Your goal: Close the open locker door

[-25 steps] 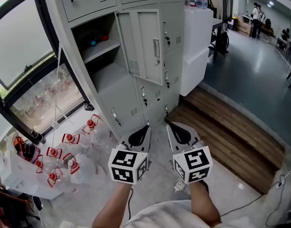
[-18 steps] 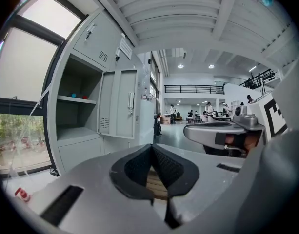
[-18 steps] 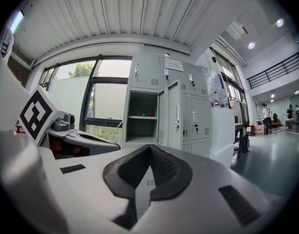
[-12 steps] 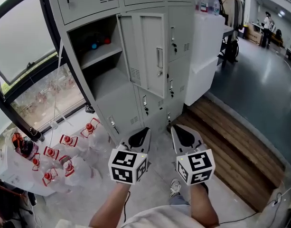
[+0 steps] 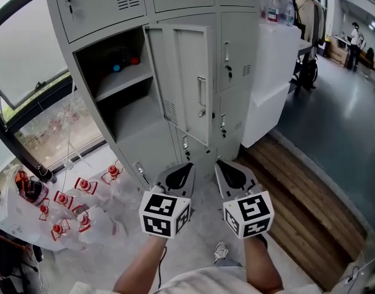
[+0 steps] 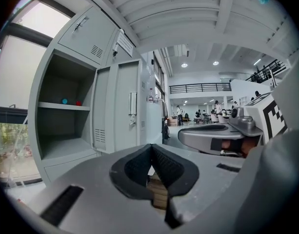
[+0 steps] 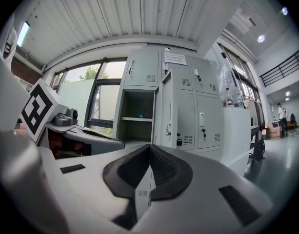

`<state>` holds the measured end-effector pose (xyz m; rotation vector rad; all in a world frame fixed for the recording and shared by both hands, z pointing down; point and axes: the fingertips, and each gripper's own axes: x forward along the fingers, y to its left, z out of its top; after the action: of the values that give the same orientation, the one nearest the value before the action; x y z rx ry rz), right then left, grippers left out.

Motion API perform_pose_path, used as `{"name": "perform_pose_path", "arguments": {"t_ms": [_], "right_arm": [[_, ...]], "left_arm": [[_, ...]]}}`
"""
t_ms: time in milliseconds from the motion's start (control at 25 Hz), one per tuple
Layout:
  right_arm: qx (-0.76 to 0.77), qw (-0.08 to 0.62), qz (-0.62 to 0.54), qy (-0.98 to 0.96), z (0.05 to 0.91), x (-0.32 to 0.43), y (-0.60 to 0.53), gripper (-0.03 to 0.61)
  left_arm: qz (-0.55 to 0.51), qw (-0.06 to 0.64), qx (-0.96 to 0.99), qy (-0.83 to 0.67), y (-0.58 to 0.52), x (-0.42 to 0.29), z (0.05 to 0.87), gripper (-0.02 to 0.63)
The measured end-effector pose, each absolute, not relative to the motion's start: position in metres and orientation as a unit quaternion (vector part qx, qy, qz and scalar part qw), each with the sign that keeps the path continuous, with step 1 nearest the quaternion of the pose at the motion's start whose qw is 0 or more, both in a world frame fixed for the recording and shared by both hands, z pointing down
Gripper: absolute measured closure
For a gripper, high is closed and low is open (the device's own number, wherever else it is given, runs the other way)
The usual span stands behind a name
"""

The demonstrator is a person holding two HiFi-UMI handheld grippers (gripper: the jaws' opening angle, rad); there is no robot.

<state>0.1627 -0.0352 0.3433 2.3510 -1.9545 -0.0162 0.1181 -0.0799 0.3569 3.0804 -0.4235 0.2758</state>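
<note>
- Left grey two-jaw gripper [image 5: 187, 166]: jaws pressed together, nothing held.
- Grey metal locker door [image 5: 188, 78], vent slots, handle: swung open at right of open compartment [image 5: 117, 103]. Stands ahead of and above both grippers, well apart.
- Right grey two-jaw gripper [image 5: 219, 163]: jaws pressed together, empty.
- White paper notice [image 7: 174, 58] on upper locker: print illegible.

Paper notice [image 7: 174, 58] on lockers [image 7: 209, 113], print illegible

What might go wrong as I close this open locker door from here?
The left tool and right tool are shut and short of the open door; a hard push may slam it. Red-capped bottles lie on the floor by the lockers, a trip hazard stepping in.
</note>
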Motion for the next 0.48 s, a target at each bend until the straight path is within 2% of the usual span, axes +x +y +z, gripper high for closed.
{"name": "perform_pose_path", "arguments": {"t_ms": [480], "right_arm": [[0.732,0.029,-0.035,-0.680,0.313,0.231,-0.085,0.571]], "left_arm": [[0.085,0.007,0.979,-0.185,-0.124,0.178,0.346,0.607]]}}
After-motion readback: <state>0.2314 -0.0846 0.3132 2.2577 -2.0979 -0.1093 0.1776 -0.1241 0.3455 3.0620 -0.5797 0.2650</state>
